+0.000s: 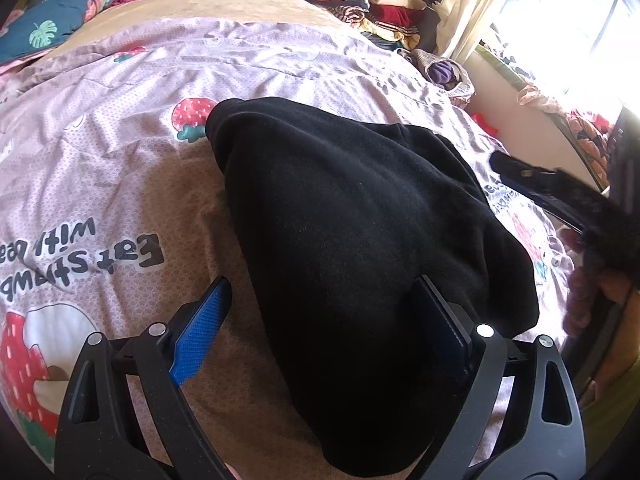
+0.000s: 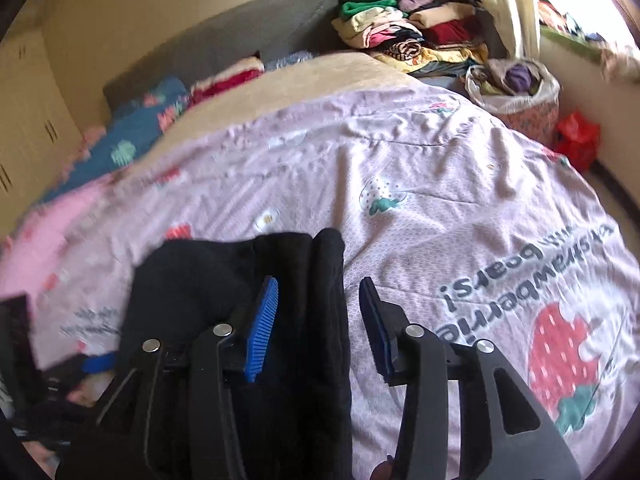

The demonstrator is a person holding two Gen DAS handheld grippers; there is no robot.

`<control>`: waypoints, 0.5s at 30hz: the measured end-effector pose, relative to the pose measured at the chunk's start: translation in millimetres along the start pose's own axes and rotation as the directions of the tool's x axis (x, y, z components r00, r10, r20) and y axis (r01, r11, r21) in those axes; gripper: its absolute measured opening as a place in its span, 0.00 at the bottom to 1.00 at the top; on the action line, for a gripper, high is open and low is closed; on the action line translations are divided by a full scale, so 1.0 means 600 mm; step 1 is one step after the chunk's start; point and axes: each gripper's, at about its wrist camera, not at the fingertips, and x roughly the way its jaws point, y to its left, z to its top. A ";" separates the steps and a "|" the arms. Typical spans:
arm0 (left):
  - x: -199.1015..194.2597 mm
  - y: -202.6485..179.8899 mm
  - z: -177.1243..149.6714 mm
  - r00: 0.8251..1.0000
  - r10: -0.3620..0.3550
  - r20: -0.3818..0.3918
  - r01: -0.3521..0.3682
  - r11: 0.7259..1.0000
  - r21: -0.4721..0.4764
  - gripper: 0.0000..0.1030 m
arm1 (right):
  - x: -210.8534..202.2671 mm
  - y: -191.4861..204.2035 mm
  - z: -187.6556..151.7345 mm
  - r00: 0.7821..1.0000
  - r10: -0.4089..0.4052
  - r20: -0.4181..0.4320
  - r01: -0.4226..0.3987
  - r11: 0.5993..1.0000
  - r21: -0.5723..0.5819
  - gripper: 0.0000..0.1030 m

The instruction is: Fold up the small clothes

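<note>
Lying folded on the strawberry-print bedspread (image 1: 120, 140), black garment (image 1: 360, 240); left gripper (image 1: 320, 332) jaws spread wide astride its near end, not pressing it; right gripper (image 2: 318, 320) jaws parted, a folded edge between them, ungripped; clothes pile (image 2: 408, 36) beyond

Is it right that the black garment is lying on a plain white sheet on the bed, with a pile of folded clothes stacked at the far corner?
Not quite. The black garment lies on a pink strawberry-print cover with lettering, not a plain white sheet; the right wrist view shows it clearly. The pile of folded clothes does sit at the far corner.
</note>
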 end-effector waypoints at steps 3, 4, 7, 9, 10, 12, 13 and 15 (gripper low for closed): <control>-0.005 -0.002 -0.002 1.000 -0.002 0.001 0.002 1.000 0.001 0.81 | -0.027 -0.026 -0.007 0.998 0.067 -0.014 -0.066 0.994 0.088 0.51; -0.005 -0.002 -0.002 1.000 -0.003 0.001 0.003 1.000 0.001 0.81 | -0.035 -0.033 -0.013 0.995 0.096 -0.020 -0.093 0.989 0.116 0.53; -0.009 -0.001 -0.004 1.000 -0.014 -0.004 0.014 1.000 -0.007 0.81 | -0.047 -0.038 -0.035 0.986 0.157 -0.047 -0.149 0.977 0.152 0.56; -0.012 0.000 -0.008 1.000 -0.024 -0.010 0.023 1.000 -0.014 0.81 | -0.053 -0.032 -0.053 0.984 0.165 -0.065 -0.154 0.977 0.148 0.59; -0.013 0.000 -0.009 1.000 -0.024 -0.011 0.024 1.000 -0.014 0.81 | -0.054 -0.028 -0.062 0.982 0.174 -0.073 -0.162 0.976 0.144 0.59; -0.016 0.002 -0.012 0.999 -0.032 -0.016 0.031 0.999 -0.019 0.81 | -0.053 -0.022 -0.077 0.979 0.180 -0.091 -0.166 0.976 0.141 0.61; -0.018 0.004 -0.015 0.999 -0.037 -0.019 0.037 0.999 -0.026 0.81 | -0.051 -0.021 -0.084 0.977 0.189 -0.098 -0.174 0.974 0.145 0.61; -0.020 0.004 -0.019 0.999 -0.041 -0.022 0.041 0.999 -0.031 0.81 | -0.048 -0.022 -0.096 0.971 0.213 -0.108 -0.195 0.968 0.157 0.61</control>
